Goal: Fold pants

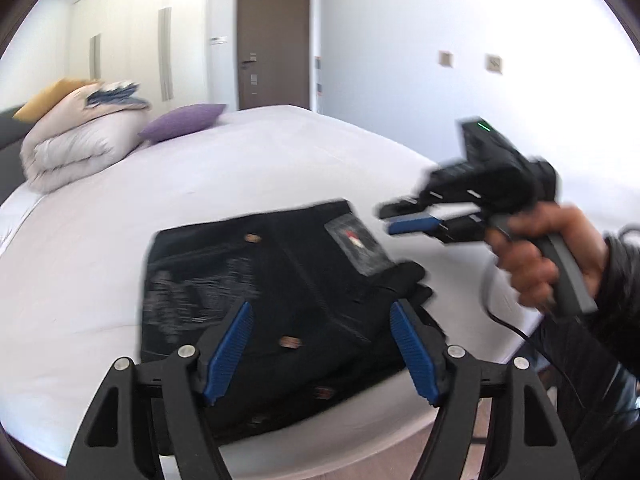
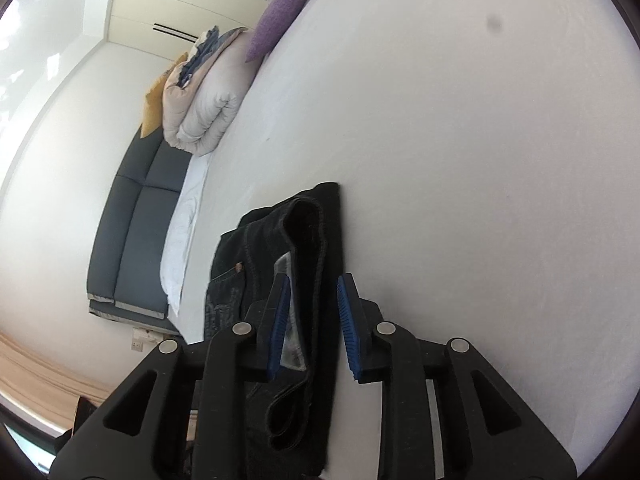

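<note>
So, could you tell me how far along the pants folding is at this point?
Mostly done: the black pants lie in a compact folded block on the white bed. Nothing is in hand; the left gripper and right gripper are both open. Perhaps only tidying the edges remains.

— What's in the room?
— A white bed (image 1: 280, 152), brown door (image 1: 274, 40), pale wardrobes (image 1: 132, 40).
— At the bed's head?
— A folded duvet (image 1: 76, 144), purple pillow (image 1: 182, 121), grey headboard (image 2: 136, 216).

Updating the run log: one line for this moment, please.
pants: folded, on bed | left tongs: open above pants | right tongs: open, straddling the edge
</note>
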